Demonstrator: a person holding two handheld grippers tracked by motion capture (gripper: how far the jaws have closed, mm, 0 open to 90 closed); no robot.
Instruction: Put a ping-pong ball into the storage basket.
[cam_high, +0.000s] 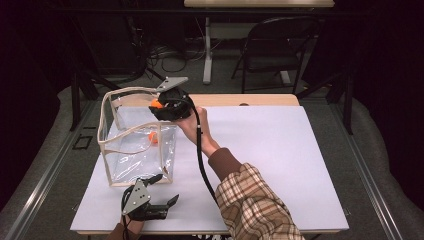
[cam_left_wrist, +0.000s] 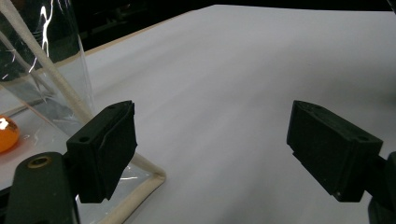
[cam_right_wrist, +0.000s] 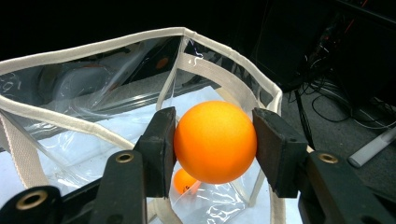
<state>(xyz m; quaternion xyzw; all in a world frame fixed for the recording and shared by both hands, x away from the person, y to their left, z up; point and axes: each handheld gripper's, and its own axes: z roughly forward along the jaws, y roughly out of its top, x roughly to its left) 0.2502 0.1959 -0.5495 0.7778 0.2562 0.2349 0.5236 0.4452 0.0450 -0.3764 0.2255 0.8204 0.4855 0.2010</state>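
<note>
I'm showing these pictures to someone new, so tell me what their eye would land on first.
The bright orange ball clamped between the right gripper's jaws stands out first, held above the open top of the clear bag with cream trim at the table's left. A second orange ball lies inside the bag. Nearer the person, the left gripper sits open beside the bag on the white table.
</note>
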